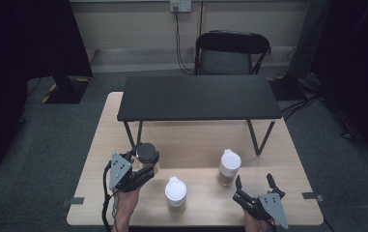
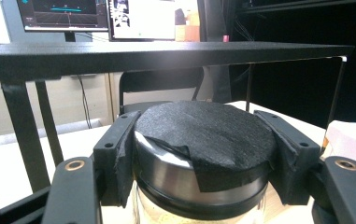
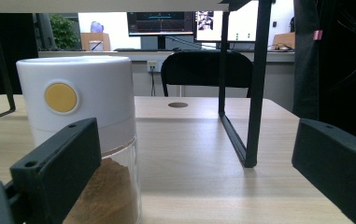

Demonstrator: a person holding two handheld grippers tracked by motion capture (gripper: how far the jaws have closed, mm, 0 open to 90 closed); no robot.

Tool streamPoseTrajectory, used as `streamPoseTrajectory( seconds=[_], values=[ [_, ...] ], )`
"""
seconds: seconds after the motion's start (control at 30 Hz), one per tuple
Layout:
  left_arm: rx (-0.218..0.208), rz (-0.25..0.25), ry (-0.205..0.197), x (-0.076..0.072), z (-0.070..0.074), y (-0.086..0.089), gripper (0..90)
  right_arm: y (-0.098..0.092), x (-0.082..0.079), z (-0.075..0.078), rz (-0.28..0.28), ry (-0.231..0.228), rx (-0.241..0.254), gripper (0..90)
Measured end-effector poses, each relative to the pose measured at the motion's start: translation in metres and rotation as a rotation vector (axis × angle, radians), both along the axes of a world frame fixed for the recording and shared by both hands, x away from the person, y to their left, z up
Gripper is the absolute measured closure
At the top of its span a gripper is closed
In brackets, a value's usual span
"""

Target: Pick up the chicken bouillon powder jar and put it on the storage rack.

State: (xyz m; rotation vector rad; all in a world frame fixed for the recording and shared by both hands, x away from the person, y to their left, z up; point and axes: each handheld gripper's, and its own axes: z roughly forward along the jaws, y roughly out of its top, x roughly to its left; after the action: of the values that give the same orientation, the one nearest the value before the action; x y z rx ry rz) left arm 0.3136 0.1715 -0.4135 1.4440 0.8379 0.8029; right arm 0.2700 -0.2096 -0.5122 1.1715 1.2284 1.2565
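1. We have the left gripper (image 1: 145, 169) clamped on the black-lidded jar (image 1: 147, 153), pads on both sides of the lid (image 2: 203, 135); the jar sits at 9 o'clock on the table (image 1: 196, 203), just in front of the black shelf (image 1: 198, 96).
2. Step in hand, as we read it: jar gripped, not yet carried anywhere.
3. Next move probably calls for a straight lift that clears the shelf edge right above.
4. Right gripper (image 1: 256, 182) rests at 4 o'clock, jaws wide apart, holding nothing.
5. White-lidded jar (image 3: 80, 135) just left of its jaws holds brown powder; a second white-lidded jar (image 1: 176, 192) stands at 6 o'clock, contents unclear.
6. Black-lidded jar is glass; its contents look pale, can't tell more.
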Motion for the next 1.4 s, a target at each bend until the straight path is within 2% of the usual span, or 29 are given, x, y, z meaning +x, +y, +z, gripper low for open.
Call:
streamPoseTrajectory(
  seconds=[0.13,0.33,0.67,0.93,1.03,1.4],
  values=[
    [-0.014,-0.005,-0.003,0.002,0.006,0.000,34.9,0.000,0.000,0.000,0.000,0.000,0.000,0.3],
    [0.014,-0.006,-0.015,0.004,0.014,-0.001,34.9,0.000,0.000,0.000,-0.001,-0.001,0.000,0.2],
    [-0.001,-0.006,-0.018,0.008,0.024,0.002,34.9,0.000,0.000,0.000,-0.001,0.000,0.000,0.2],
    [0.025,-0.007,-0.027,0.009,0.032,0.003,34.9,0.000,0.000,0.000,0.000,-0.001,0.000,0.2],
    [0.016,-0.013,-0.030,0.010,0.035,0.003,35.0,0.000,0.000,0.000,0.000,0.000,0.000,0.2],
    [0.004,0.002,-0.077,0.011,0.052,0.007,34.9,0.000,0.000,0.000,0.004,-0.001,0.000,0.2]
  ],
)
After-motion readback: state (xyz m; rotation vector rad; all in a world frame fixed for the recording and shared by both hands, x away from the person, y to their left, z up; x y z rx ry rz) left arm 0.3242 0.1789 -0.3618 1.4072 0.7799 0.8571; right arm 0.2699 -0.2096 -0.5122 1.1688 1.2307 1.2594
